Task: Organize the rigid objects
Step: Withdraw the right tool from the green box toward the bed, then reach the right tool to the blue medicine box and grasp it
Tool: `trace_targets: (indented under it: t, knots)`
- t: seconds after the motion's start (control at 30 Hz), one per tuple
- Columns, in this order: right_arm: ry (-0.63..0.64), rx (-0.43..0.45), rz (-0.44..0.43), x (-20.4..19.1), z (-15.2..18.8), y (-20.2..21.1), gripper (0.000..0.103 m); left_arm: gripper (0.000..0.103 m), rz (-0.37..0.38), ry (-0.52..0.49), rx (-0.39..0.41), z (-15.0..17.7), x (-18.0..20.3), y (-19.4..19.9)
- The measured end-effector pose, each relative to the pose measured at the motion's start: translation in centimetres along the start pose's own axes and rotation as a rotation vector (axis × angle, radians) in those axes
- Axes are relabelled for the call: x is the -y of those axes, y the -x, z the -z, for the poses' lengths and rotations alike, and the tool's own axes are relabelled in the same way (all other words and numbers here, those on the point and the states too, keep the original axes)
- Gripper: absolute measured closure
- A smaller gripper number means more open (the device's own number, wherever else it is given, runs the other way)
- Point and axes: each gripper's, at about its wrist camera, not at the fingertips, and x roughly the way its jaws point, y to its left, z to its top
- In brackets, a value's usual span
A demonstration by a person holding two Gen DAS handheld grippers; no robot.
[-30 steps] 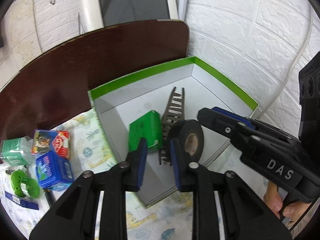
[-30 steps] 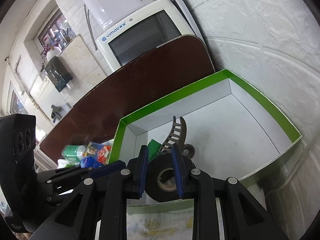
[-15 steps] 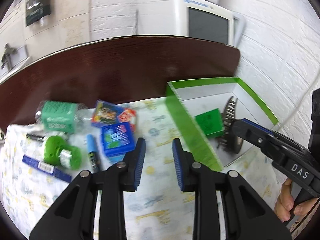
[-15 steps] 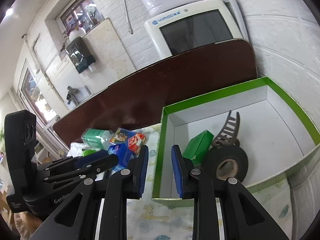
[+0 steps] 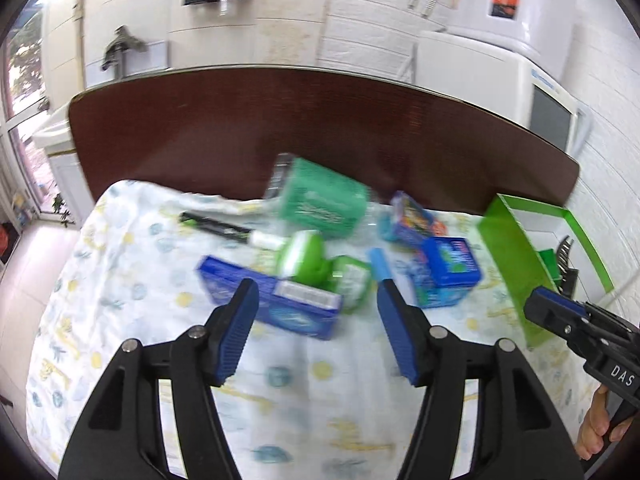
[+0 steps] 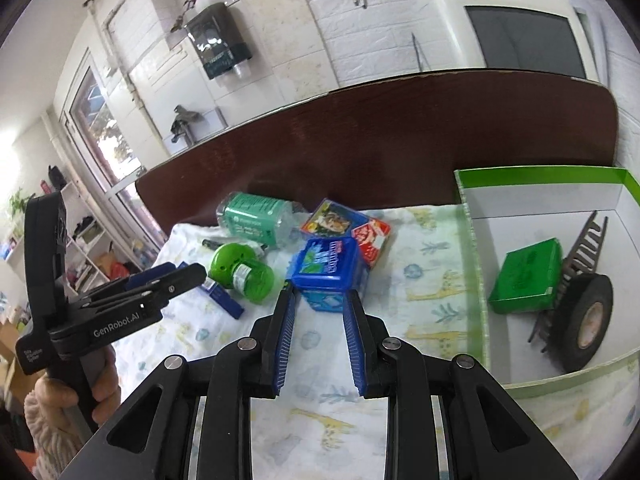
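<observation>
A green-rimmed white box (image 6: 540, 184) at the right holds a black tape roll (image 6: 586, 322), a green packet (image 6: 526, 276) and a dark comb (image 6: 586, 246). Loose on the patterned cloth lie a long blue box (image 5: 272, 304), a green round device (image 5: 316, 260), a blue tub (image 6: 328, 266), a green-labelled bottle (image 5: 324, 202), a card pack (image 6: 340, 220) and a marker (image 5: 224, 228). My left gripper (image 5: 316, 320) is open and empty above the long blue box. My right gripper (image 6: 318, 320) is open and empty just before the blue tub.
A dark wooden board (image 6: 400, 136) stands behind the cloth. A white monitor (image 6: 516, 32) and brick wall lie beyond it. The box (image 5: 520, 248) shows at the right edge of the left wrist view.
My right gripper let go of the tape roll in the box and drew back left. My left gripper swung left to the loose items and opened wide.
</observation>
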Motion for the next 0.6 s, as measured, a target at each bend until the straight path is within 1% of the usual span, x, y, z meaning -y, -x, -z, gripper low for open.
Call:
trace_targets:
  t: [0.07, 0.13, 0.17, 0.27, 0.43, 0.53, 0.6]
  knots:
    - [0.028, -0.027, -0.015, -1.6, 0.2, -1.2, 0.076, 0.035, -0.033, 0.034, 0.007, 0.1, -2.4, 0.0]
    - [0.058, -0.054, -0.035, -3.3, 0.4, -2.6, 0.076, 0.034, -0.074, 0.072, 0.011, -0.1, -4.7, -0.3]
    - [0.075, -0.068, -0.043, -4.2, 0.5, -3.3, 0.076, 0.034, -0.077, 0.093, 0.012, -0.2, -5.5, -0.5]
    - [0.126, -0.100, -0.057, -7.0, 0.8, -5.4, 0.076, 0.035, -0.044, 0.128, 0.006, -0.7, -7.6, -1.2]
    - [0.161, -0.148, -0.060, -10.2, 1.0, -8.7, 0.076, 0.037, 0.023, 0.098, -0.024, -1.5, -8.6, -3.1]
    - [0.155, -0.155, -0.051, -10.8, 0.8, -9.7, 0.075, 0.042, 0.047, 0.099, -0.037, -1.9, -8.9, -4.1]
    - [0.132, -0.147, -0.055, -11.0, 0.6, -10.0, 0.075, 0.050, 0.068, 0.098, -0.052, -2.2, -9.0, -4.8]
